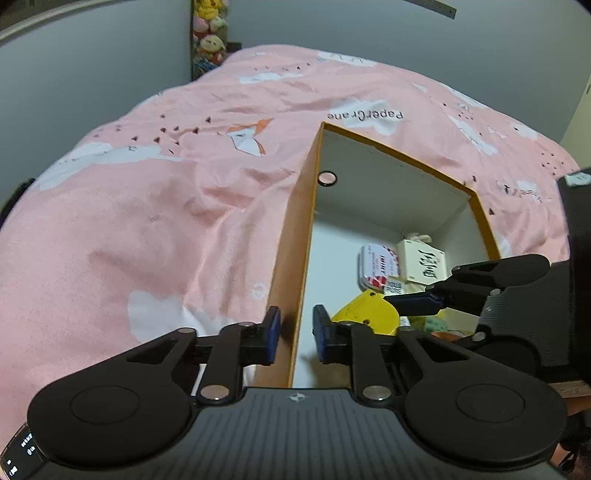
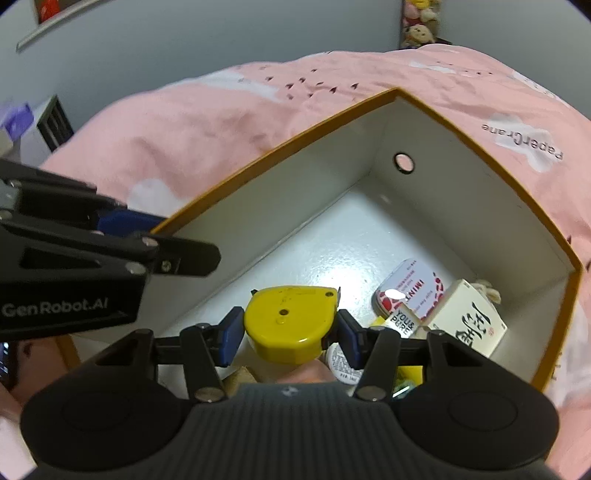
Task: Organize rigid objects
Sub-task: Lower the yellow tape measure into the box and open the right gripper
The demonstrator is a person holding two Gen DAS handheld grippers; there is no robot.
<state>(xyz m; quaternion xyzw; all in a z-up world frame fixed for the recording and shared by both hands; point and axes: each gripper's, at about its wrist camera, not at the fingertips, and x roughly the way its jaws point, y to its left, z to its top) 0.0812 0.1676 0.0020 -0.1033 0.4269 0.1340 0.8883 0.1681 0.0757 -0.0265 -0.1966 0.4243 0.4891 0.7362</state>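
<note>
An orange cardboard box [image 2: 295, 206] with a white inside lies on a pink bed cover. My left gripper [image 1: 295, 332] straddles the near end of the box's long wall [image 1: 295, 240], one blue pad outside and one inside, shut on that wall; the right wrist view shows this left gripper [image 2: 159, 236] at the box's left rim. My right gripper [image 2: 290, 338] hangs over the inside of the box, shut on a yellow tape measure [image 2: 288, 321]. In the left wrist view the tape measure [image 1: 365, 314] shows beside one of the right gripper's fingers [image 1: 413, 302].
On the box floor lie a red-and-white tin [image 2: 406, 288], a cream carton with black lettering [image 2: 469, 325], a small "YOUR PURE" packet [image 2: 402, 319] and a round white item [image 2: 340, 363]. Pink bed cover [image 1: 166, 221] surrounds the box. Plush toys [image 1: 208, 33] hang at the far wall.
</note>
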